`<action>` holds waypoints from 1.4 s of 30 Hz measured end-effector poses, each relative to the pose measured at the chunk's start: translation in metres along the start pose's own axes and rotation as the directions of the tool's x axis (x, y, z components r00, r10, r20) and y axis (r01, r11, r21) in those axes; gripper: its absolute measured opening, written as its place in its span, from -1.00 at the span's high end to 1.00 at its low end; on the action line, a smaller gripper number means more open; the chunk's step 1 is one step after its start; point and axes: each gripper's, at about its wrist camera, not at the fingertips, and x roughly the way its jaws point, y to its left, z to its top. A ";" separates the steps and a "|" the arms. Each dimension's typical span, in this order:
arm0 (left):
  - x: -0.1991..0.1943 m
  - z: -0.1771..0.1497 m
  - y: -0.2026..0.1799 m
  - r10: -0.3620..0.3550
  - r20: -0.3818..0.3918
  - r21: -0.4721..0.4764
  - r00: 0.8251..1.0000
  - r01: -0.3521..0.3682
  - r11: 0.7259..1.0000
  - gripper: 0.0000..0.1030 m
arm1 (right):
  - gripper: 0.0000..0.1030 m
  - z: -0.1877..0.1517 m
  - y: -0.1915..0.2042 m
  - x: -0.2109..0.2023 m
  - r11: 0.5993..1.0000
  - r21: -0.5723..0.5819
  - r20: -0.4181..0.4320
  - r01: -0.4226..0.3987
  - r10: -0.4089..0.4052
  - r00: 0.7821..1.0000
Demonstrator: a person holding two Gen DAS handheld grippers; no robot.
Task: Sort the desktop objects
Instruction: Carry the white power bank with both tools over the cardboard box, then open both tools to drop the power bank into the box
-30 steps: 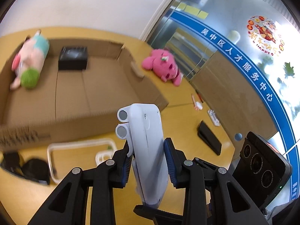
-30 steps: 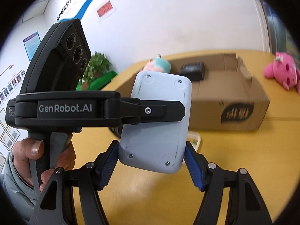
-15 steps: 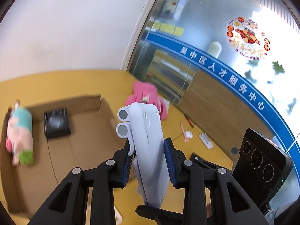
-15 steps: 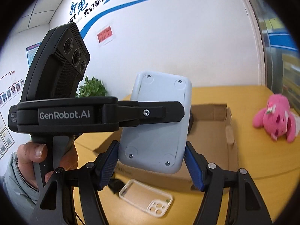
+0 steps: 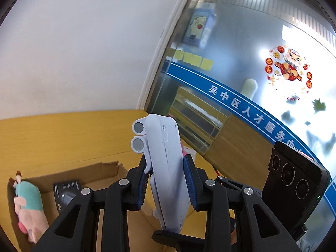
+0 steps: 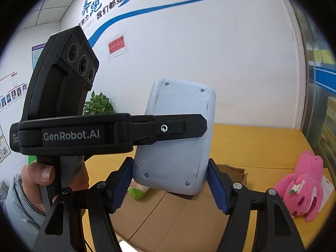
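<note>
Two grippers on 1 grey device [image 5: 166,168]: left gripper [image 5: 166,180] clamped on its thin edges, right gripper [image 6: 170,180] pads flank w/ slight gaps, prob rigid slick plastic, box [image 6: 168,216] at 6.

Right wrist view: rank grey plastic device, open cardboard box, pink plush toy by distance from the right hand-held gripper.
1. Grey plastic device: between the right hand-held gripper fingers.
2. Open cardboard box: just below and beyond.
3. Pink plush toy: far right, on the table.
</note>
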 end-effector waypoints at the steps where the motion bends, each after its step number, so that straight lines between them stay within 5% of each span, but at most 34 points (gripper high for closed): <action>1: 0.009 0.003 0.008 -0.004 -0.001 -0.014 1.000 0.004 1.000 0.36 | -0.31 0.004 -0.007 0.009 1.000 0.009 -0.008 -0.004 0.004 1.000; 12: 0.133 -0.018 0.128 -0.027 -0.164 -0.237 0.986 -0.012 0.972 0.38 | -0.31 -0.024 -0.095 0.140 0.983 0.184 -0.206 -0.021 0.060 0.977; 25: 0.220 -0.092 0.191 -0.012 -0.373 -0.351 0.928 -0.129 0.927 0.39 | -0.30 -0.102 -0.142 0.234 0.934 0.349 -0.445 0.072 0.098 0.890; 36: 0.235 -0.108 0.189 -0.036 -0.419 -0.384 0.907 -0.141 0.912 0.38 | -0.28 -0.120 -0.118 0.243 0.964 0.169 -0.555 0.203 -0.078 0.828; 38: 0.240 -0.115 0.194 0.006 -0.469 -0.371 0.883 -0.203 0.906 0.40 | -0.09 -0.118 -0.120 0.253 0.965 0.136 -0.568 0.222 -0.108 0.816; 39: 0.245 -0.121 0.197 0.022 -0.504 -0.365 0.863 -0.236 0.901 0.39 | 0.29 -0.118 -0.118 0.254 0.966 0.125 -0.569 0.227 -0.118 0.814; 40: 0.250 -0.126 0.198 0.026 -0.529 -0.359 0.848 -0.252 0.899 0.48 | 0.37 -0.118 -0.116 0.255 0.966 0.140 -0.579 0.217 -0.098 0.810; 42: 0.249 -0.128 0.195 0.034 -0.523 -0.347 0.851 -0.250 0.904 0.48 | 0.29 -0.119 -0.113 0.259 0.964 0.147 -0.595 0.223 -0.094 0.798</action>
